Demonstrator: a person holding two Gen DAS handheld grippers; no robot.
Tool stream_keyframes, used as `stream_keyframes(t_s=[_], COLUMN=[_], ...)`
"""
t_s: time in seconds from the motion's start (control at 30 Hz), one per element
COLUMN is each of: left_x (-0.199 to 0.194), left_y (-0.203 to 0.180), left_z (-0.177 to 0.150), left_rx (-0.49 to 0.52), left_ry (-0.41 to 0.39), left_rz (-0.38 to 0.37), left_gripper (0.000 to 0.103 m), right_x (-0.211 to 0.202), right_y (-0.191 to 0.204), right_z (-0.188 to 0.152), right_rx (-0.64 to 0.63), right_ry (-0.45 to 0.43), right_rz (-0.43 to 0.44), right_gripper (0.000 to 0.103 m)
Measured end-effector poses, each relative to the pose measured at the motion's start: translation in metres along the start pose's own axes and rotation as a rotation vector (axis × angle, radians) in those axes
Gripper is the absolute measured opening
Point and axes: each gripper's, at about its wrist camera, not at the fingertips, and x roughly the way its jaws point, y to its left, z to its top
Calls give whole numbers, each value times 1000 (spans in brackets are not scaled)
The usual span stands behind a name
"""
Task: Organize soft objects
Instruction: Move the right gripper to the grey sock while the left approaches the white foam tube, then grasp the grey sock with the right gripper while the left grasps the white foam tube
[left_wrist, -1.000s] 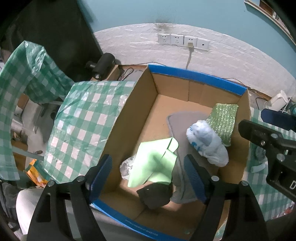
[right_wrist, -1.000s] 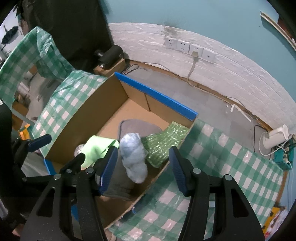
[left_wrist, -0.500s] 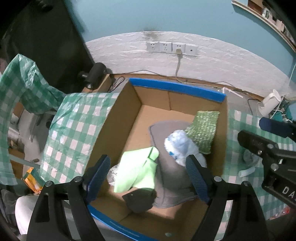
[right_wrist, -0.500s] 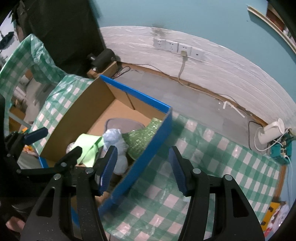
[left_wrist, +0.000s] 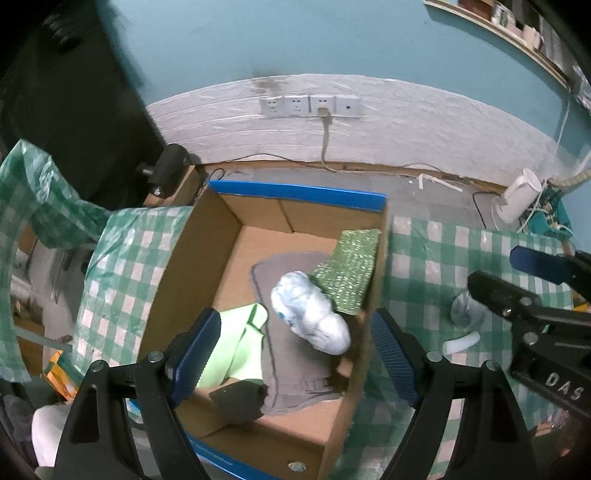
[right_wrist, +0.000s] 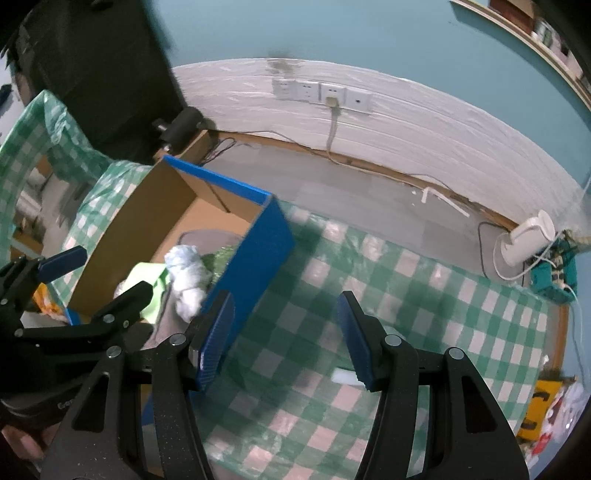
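Both tools shifted right since earlier, cardboard box (left_wrist: 192, 266) of soft items now left, left tool (left_wrist: 295, 354) and right tool (right_wrist: 284, 336) spread, empty, green-checked counter (right_wrist: 406, 295), teal wall with sockets (left_wrist: 310, 107).

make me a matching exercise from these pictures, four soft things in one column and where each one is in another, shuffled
Things
1. sparkly green cloth
2. white plastic bundle
3. light green cloth
4. small white roll

Places
A. outside the cardboard box, on the checked tablecloth
B. leaning against the box's inner wall on the right-gripper side
C. lying on the grey mat, mid-box
D. in the box, by the left gripper's left finger

Pairs: 1-B, 2-C, 3-D, 4-A
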Motion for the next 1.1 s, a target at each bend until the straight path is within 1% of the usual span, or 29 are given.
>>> stream_keyframes(t_s=[0.13,0.27,0.43,0.67,0.83,0.97,1.1], left_x=[4,9,19,41,59,76,92], left_y=[-17,-43,-76,-110,-129,-135,-135], left_z=[-3,-6,-10,-15,-21,-24,-29], left_rx=[25,74,129,185,219,223,218], left_ry=[10,28,64,118,162,191,234], left_rz=[4,-2,-23,-22,-18,-7,-19], left_gripper=[84,84,84,84,84,84,85], right_x=[-2,2,11,36,59,77,99], right_y=[-21,-47,-79,-114,-123,-123,-123], right_z=[-8,-18,-30,-43,-46,-47,-52], right_rx=[29,66,114,175,214,221,231], right_ry=[5,23,58,129,179,208,233], right_rz=[-19,-47,-83,-105,-82,-73,-70], right_gripper=[58,58,58,58,58,58,58])
